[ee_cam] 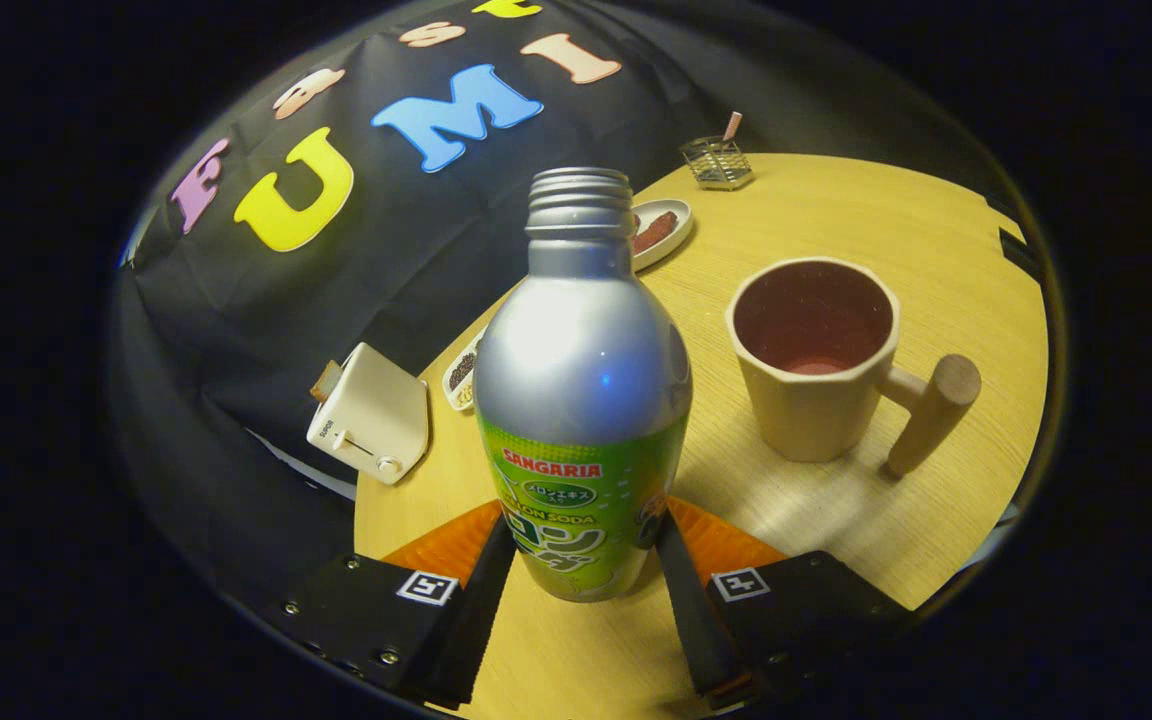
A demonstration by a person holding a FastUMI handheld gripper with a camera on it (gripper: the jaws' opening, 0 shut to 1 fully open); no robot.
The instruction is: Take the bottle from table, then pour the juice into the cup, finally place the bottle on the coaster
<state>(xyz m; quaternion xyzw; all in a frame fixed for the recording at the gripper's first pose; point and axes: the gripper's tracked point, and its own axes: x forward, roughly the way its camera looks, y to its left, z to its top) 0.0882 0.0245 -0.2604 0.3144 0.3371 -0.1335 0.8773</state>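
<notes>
**Now the bottle sits between the tongs**

Right now the bottle (581, 400) stands up straight between the two fingers of the tongs (584, 565). Its cap is off, so the top is open. The black fingers (481, 600) sit close on both sides of its green label, low down. They look like they are pressing on it, so I think the tongs are clenched on the bottle.

The bottle looks like thin metal. It is smooth and shiny, so it may slip. It is stiff, but a hard squeeze could dent it. I cannot tell how much juice is inside, so I cannot tell if it is heavy. The label part, where the sides are straight, looks like the best place to hold. The round silver shoulder would be too slippery.

An orange coaster (446, 550) lies under or just behind the bottle. The bottle and fingers hide most of it, so I cannot tell if the bottle rests on it or is lifted.

The cup (816, 360) stands near, a little beyond the bottle, with a wooden handle sticking out. Its inside is dark, and I cannot tell if there is juice in it.

Farther off on the wooden surface (936, 240) are a small white toaster (371, 415), two little dishes of food (661, 230) and a wire holder (716, 162). What is in them is hard to make out.
</notes>
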